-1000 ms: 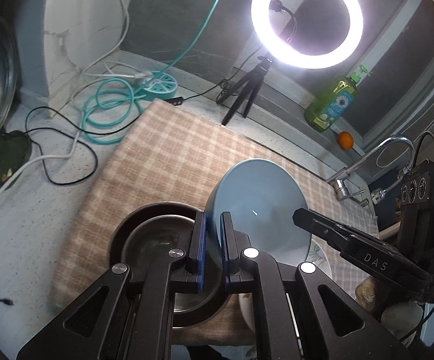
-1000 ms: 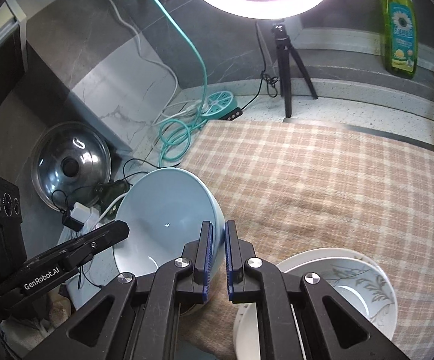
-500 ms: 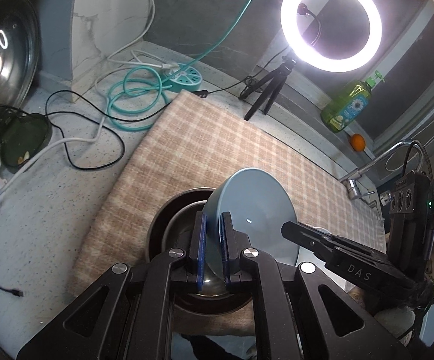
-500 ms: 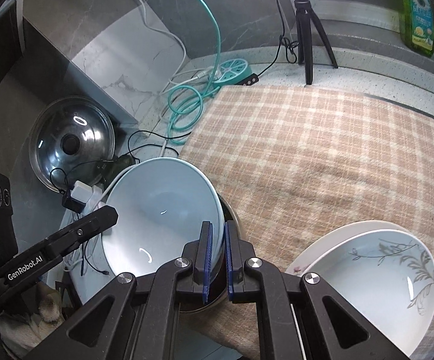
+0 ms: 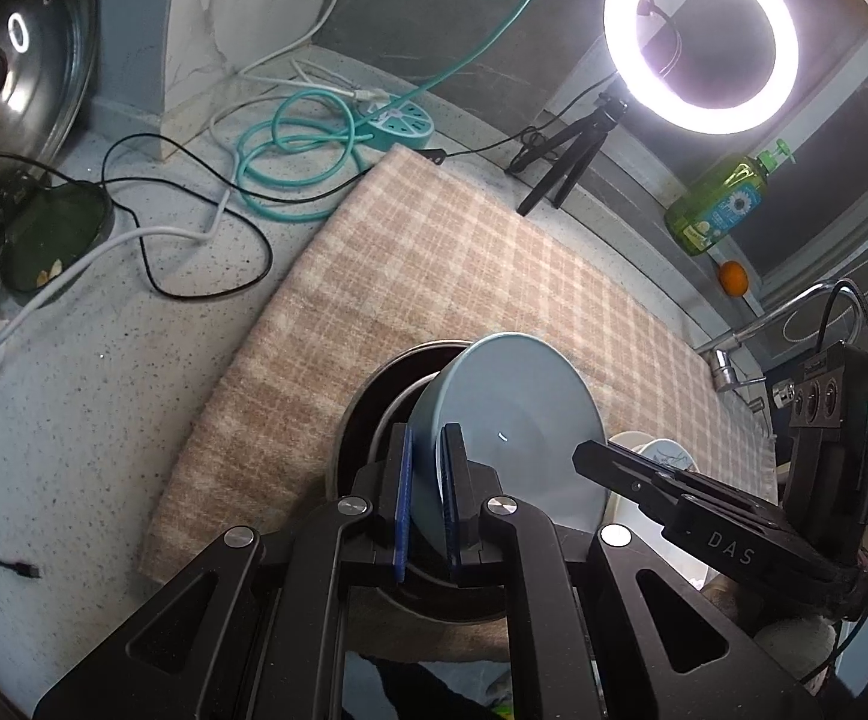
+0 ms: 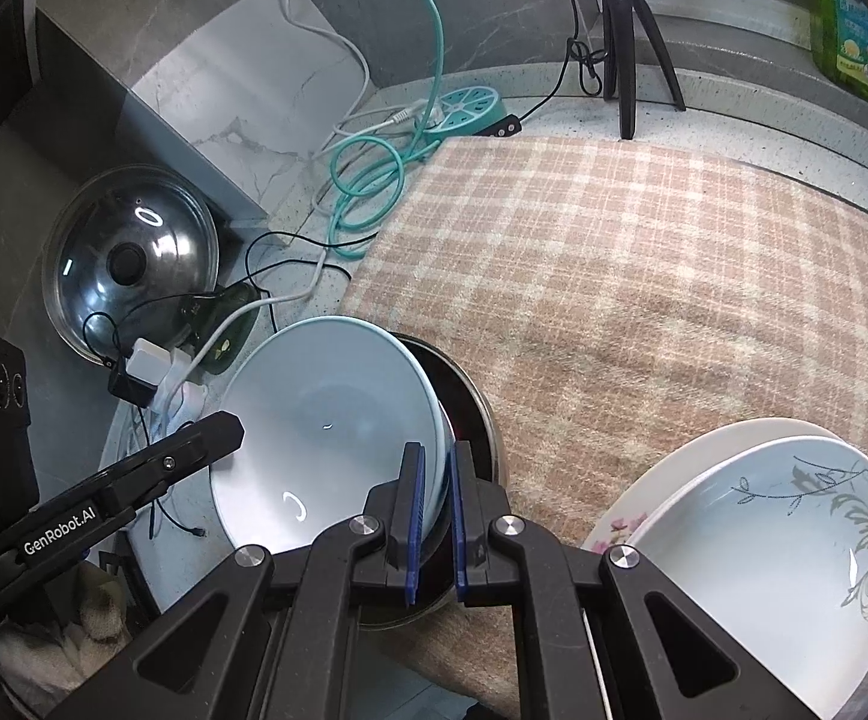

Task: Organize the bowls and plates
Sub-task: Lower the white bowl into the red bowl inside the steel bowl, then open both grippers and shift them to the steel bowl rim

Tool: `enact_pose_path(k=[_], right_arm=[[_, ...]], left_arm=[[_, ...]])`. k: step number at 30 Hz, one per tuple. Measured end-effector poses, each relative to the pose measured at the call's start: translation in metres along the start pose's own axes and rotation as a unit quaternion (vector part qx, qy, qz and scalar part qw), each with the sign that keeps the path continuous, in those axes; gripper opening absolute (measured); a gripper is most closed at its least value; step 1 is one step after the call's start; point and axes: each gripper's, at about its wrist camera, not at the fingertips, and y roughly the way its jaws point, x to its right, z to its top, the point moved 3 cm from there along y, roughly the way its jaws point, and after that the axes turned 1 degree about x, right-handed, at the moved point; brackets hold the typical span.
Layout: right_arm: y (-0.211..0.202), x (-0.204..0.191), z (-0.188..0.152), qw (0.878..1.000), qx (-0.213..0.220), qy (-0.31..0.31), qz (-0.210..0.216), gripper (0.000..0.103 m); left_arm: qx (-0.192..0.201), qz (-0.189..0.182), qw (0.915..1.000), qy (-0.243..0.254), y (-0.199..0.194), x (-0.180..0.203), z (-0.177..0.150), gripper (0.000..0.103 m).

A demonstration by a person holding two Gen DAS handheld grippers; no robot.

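Blue bowl [image 5: 517, 414] is tilted over the dark metal bowl [image 5: 368, 414] at the checked cloth's [image 5: 463, 276] near edge; left gripper [image 5: 428, 498] and right gripper [image 6: 434, 516] pinch opposite rim sections

Your left wrist camera sits just behind the left claw [image 5: 428, 498] and looks steeply down and forward over the counter [image 5: 92, 396], toward the ring light [image 5: 700, 36]. Your right wrist camera rides behind the right claw [image 6: 436, 525], tilted down the same way but aimed more toward the counter's left end and the pot lid [image 6: 131, 264]. Both sit close to the blue bowl [image 5: 517, 420], seeing it from opposite sides. Both views share the bowl, the checked cloth [image 6: 643, 276], the teal cable [image 6: 368, 192] and each other's claw.
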Motion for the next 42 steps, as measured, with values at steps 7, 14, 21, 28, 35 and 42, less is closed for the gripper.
enact_pose_path(k=[7,14,21,28,35,42], right_arm=[[0.009,-0.003,-0.003,1.000,-0.009,-0.003,-0.004,0.007],[0.013,-0.004,-0.005,1.000,-0.014,-0.003,-0.007,0.007],[0.014,-0.002,-0.005,1.000,-0.017,-0.002,-0.008,0.007],[0.015,-0.003,-0.006,1.000,-0.020,-0.003,-0.007,0.010],[0.014,-0.005,-0.006,1.000,-0.021,-0.008,-0.009,0.011],[0.002,-0.009,-0.003,1.000,-0.001,-0.016,-0.007,0.027]], left_arm=[[-0.007,0.001,0.9999,-0.009,0.004,-0.008,-0.003,0.007],[-0.013,0.000,0.9998,-0.013,0.006,-0.011,-0.005,0.007],[-0.021,-0.001,0.9996,-0.020,0.010,-0.013,-0.005,0.007],[-0.025,-0.003,0.9995,-0.019,0.010,-0.011,-0.004,0.008],[-0.026,-0.006,0.9994,-0.023,0.008,-0.013,-0.004,0.013],[-0.017,-0.009,0.9993,-0.033,-0.002,-0.019,-0.001,0.013]])
